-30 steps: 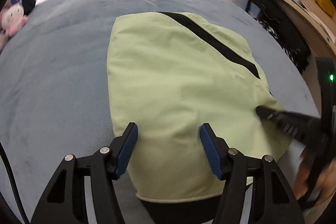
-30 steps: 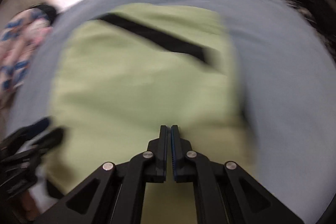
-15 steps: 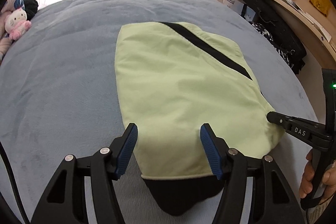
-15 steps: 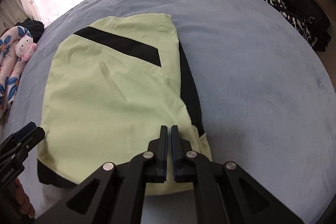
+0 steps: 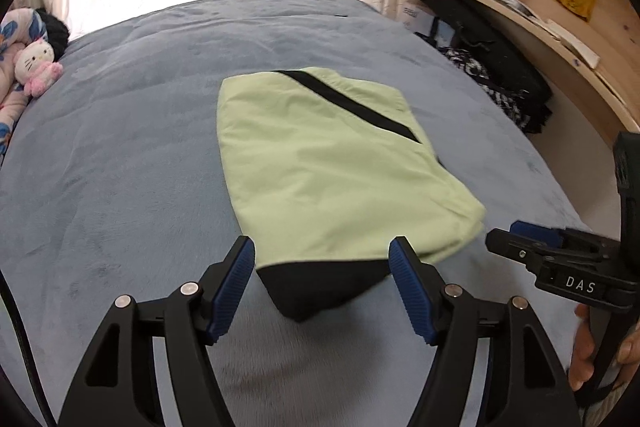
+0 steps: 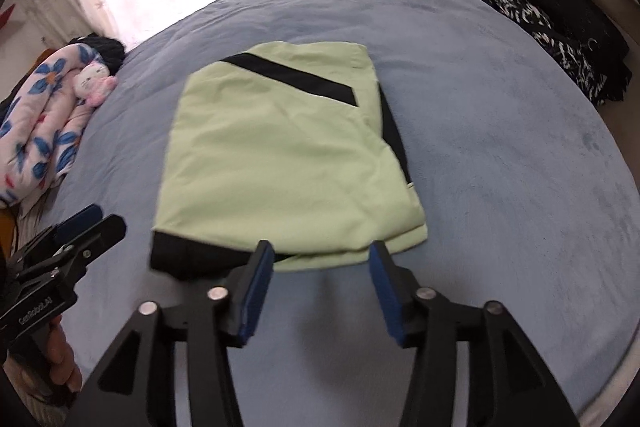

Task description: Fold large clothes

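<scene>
Plush blue-grey bed cover (image 5: pixel 120 167) w/ smooth folded lime-black garment (image 5: pixel 320 163), L claw (image 5: pixel 322 287) & R claw (image 6: pixel 322 291) both opening, empty.

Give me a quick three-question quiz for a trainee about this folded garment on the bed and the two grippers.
1. True or false: the green garment lies folded on the blue blanket.
2. Which gripper holds cloth: A the left gripper, B the right gripper, C neither?
3. What toy sits at the bed's edge?

Key
1. True.
2. C; both sets of jaws are opening with nothing between the pads.
3. A white and pink plush cat.
</scene>
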